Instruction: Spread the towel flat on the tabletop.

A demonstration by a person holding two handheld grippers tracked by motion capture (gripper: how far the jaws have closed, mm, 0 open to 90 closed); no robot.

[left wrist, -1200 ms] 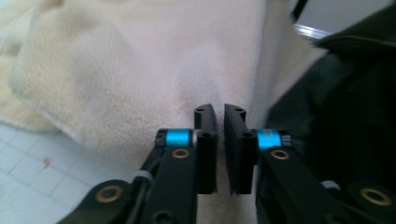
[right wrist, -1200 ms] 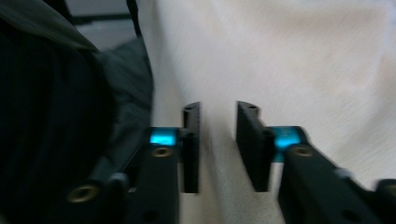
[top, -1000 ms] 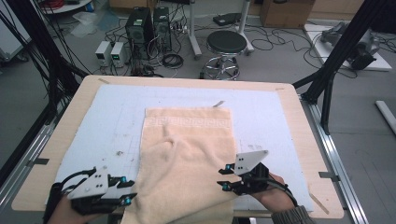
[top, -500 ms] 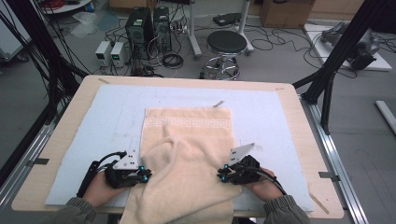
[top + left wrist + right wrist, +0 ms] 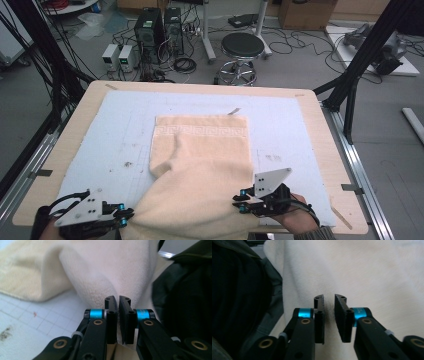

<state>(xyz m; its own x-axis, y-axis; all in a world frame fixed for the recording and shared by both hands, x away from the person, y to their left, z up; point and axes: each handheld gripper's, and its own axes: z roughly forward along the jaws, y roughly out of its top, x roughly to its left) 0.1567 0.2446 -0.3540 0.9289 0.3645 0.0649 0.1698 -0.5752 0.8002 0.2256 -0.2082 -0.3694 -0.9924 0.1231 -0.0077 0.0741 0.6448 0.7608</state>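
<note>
Towel (image 5: 200, 165) corners sit pinched in both sets of jaws at the near edge of the bench (image 5: 320, 130): our left gripper (image 5: 117, 302) has just been easing its nearly closed jaws on a fold, and our right gripper (image 5: 329, 302) likewise. We should lift both hands evenly, keeping the cloth taut between them, and carry the near hem toward the patterned far hem lying flat on the white mat (image 5: 120, 130).

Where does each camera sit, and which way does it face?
High view: above the person's side, looking forward and down on the table, towel, left tool, right tool and hands.
Left gripper view: on the left tool, along its near-closed jaws into a towel fold.
Right gripper view: on the right tool, facing towel; dark clothing at left.
All share the towel.
</note>
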